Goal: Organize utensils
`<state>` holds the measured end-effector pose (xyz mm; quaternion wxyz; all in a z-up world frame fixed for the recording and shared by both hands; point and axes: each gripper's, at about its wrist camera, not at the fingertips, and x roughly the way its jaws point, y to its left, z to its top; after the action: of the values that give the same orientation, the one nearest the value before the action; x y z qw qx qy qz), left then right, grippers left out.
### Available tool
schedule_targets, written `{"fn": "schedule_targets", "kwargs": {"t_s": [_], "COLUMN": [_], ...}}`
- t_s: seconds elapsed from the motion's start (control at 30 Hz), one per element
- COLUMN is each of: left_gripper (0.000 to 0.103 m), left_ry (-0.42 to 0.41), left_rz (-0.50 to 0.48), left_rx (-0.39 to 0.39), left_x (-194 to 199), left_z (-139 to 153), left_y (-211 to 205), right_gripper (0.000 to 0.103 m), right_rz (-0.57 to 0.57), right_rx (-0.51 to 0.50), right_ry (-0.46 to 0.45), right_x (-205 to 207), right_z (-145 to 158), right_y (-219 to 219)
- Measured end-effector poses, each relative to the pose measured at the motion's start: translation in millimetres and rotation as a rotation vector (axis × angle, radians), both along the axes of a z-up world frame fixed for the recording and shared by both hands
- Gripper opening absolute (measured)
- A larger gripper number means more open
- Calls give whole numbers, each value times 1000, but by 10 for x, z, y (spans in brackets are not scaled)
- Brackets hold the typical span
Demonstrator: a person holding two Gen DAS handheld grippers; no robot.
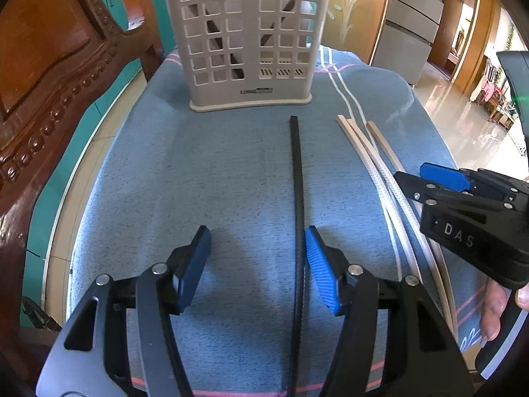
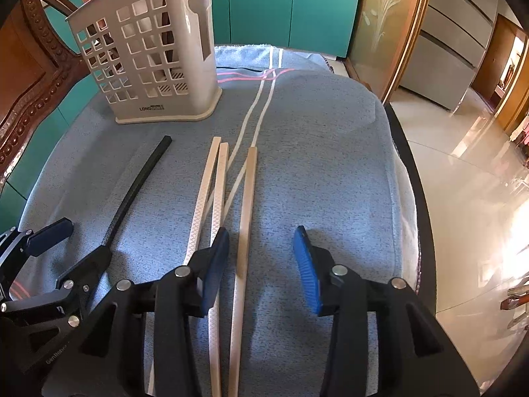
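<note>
A beige slotted utensil holder is seen at the far left of the cloth-covered counter. The left gripper is held open, the black chopstick lying just inside its right finger. Three pale chopsticks are laid to the right, the rightmost framed by the open right gripper, nothing grasped. A slip is judged likely: each thin stick lies off-centre between the fingers and flat on soft cloth, so it could be pinched badly or the fabric snagged.
</note>
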<state>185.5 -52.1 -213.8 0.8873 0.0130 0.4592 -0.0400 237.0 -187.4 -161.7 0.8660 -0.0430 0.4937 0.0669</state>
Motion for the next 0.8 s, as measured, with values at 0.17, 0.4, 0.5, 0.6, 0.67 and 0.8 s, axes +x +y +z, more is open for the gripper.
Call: {"fn": "schedule_targets", "kwargs": {"t_s": [0.17,0.4,0.5,0.6,0.67,0.8], "left_gripper": [60,61,61,63,63,65], "left_ry": [-3,-2,8,19,25,30], "left_rz": [4,4,8,11,16,22], "left_rx": [0,3,14,21,22,22], "left_x": [-9,-21,38,128,181,260], "left_z": [-1,-4,9,12,14,13], "left_y": [40,64,46,47,56,78], "right_gripper": [43,43,43,43,43,43], "right_rz": [0,4,8,10,13,18], "right_rx": [-4,-4,-4,1,2,-1], "right_ry": [3,3,5,10,12,10], "right_x": [6,18,31,47,60,66], "right_z": [3,7,6,6,6,7], "right_y": [-3,-7,-2,-7,-12,-12]}}
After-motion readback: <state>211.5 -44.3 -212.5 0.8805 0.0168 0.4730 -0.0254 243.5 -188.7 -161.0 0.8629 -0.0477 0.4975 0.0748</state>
